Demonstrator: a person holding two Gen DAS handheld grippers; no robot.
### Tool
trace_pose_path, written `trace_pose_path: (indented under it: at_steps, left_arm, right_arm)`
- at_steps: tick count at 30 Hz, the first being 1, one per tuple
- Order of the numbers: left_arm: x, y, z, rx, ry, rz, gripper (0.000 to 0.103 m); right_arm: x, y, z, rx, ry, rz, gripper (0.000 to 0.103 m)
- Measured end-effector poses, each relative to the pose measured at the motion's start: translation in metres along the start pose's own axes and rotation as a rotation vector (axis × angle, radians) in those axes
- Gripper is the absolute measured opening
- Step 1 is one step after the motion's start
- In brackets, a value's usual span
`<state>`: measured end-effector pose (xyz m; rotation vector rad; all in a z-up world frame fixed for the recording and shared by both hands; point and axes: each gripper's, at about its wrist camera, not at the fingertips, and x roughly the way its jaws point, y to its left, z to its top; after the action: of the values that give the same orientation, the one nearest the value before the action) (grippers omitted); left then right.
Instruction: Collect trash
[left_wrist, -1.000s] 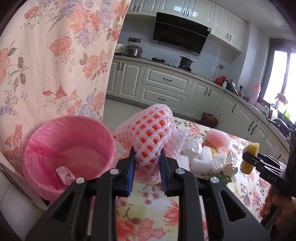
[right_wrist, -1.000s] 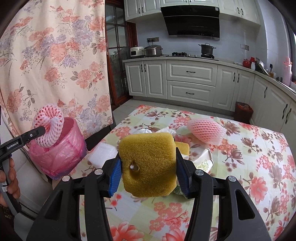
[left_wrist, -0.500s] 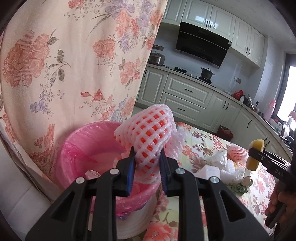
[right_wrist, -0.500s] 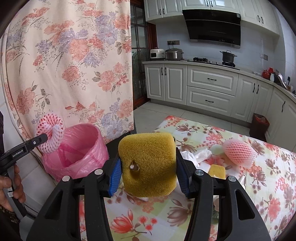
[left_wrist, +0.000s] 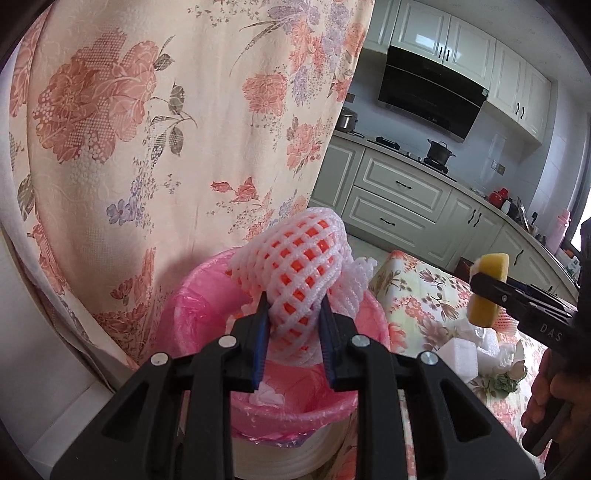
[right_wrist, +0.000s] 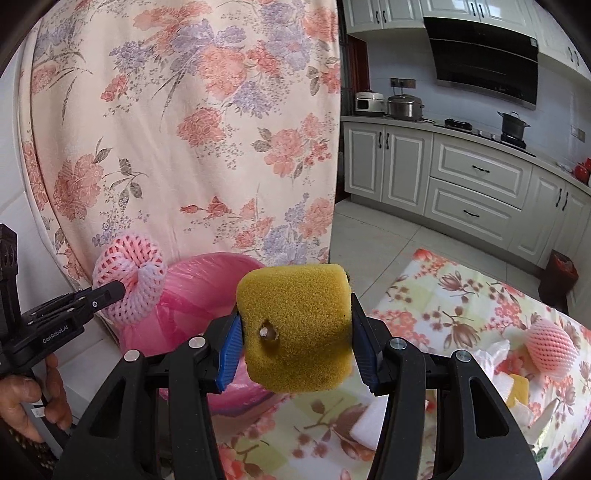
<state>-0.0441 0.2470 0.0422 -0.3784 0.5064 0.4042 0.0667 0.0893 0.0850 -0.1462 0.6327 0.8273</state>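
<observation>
Foam fruit net (left_wrist: 295, 273), white over orange: clamped in left gripper (left_wrist: 293, 328) above pink-lined bin (left_wrist: 207, 295). Yellow sponge (right_wrist: 295, 325): clamped in right gripper (right_wrist: 295, 350), at table (right_wrist: 443, 295) edge beside bin.

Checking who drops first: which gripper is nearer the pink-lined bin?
Left. The left gripper holds the foam net right over the bin; the right gripper, with the sponge, is beside it, above the table.
</observation>
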Motion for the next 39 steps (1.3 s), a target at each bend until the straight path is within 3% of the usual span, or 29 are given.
trace_pose_path:
  at_steps: [12,23,25,27,29,31,39]
  left_arm:
    - [0.002,0.024,0.003,-0.016,0.006,0.042,0.024]
    - [0.005,0.032,0.006,-0.019,0.014,0.049,0.029]
    - [0.008,0.031,0.007,-0.015,0.02,0.042,0.032]
    - [0.008,0.03,0.007,-0.015,0.023,0.047,0.039]
    - [0.008,0.031,0.007,-0.022,0.021,0.048,0.04]
    - [0.008,0.03,0.007,-0.026,0.02,0.044,0.047]
    - [0.001,0.019,0.004,-0.024,0.025,0.035,0.049]
  right_arm:
    - [0.056,0.048,0.015,-0.057,0.049,0.079,0.051]
    - [0.084,0.063,0.014,-0.066,0.081,0.131,0.056]
    - [0.086,0.063,0.014,-0.063,0.082,0.142,0.07]
    - [0.087,0.063,0.014,-0.067,0.074,0.132,0.076]
    - [0.086,0.062,0.012,-0.077,0.073,0.114,0.076]
    - [0.084,0.057,0.011,-0.064,0.077,0.115,0.076]
    - [0.052,0.03,0.008,-0.033,0.023,0.064,0.076]
